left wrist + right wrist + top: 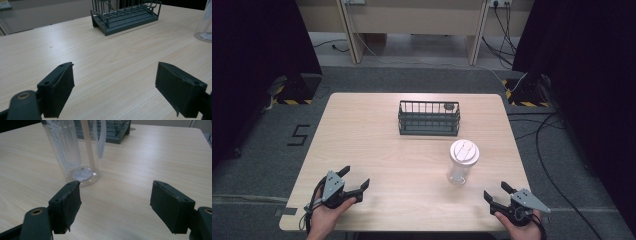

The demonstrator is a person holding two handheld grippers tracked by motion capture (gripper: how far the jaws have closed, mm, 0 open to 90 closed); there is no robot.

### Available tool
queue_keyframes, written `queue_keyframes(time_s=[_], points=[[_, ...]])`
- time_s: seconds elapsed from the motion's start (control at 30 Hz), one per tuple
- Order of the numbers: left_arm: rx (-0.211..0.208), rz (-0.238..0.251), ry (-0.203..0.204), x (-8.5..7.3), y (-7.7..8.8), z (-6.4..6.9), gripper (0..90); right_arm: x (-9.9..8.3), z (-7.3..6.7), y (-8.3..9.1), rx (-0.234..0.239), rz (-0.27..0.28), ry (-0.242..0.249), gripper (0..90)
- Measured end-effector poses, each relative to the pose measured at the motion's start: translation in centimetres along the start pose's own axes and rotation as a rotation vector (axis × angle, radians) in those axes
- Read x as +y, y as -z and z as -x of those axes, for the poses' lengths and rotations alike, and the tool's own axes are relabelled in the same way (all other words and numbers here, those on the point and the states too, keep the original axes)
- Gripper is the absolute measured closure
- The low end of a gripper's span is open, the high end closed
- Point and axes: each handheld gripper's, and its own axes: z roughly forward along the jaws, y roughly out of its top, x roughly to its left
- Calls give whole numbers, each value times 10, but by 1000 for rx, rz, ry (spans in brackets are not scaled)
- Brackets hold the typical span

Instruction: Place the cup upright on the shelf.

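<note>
Tumbler (463,161), clear plastic, white lid: upright on surface (377,150), right of centre, near my right gripper (498,194), jaws wide, empty. Left gripper (355,178): wide, empty. Wire basket (429,118) stands behind.

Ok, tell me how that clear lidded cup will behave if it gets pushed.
The clear cup stands tall on a narrow base, so a high push would probably tip it. It looks empty, so likely light. Its smooth wall may slip between jaws.

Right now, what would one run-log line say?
left gripper: open, empty | right gripper: open, empty | clear cup: upright, lidded, untouched | wire basket: behind cup
</note>
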Motion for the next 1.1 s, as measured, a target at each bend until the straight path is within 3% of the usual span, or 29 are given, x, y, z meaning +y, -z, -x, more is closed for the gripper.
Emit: queue_keyframes(time_s=[0.6,1.1], points=[[23,-10,23,-1,2,1,150,19,-19,-11,80,14,41,243],[16,-11,27,-1,2,3,152,33,-28,-41,112,-4,74,222]])
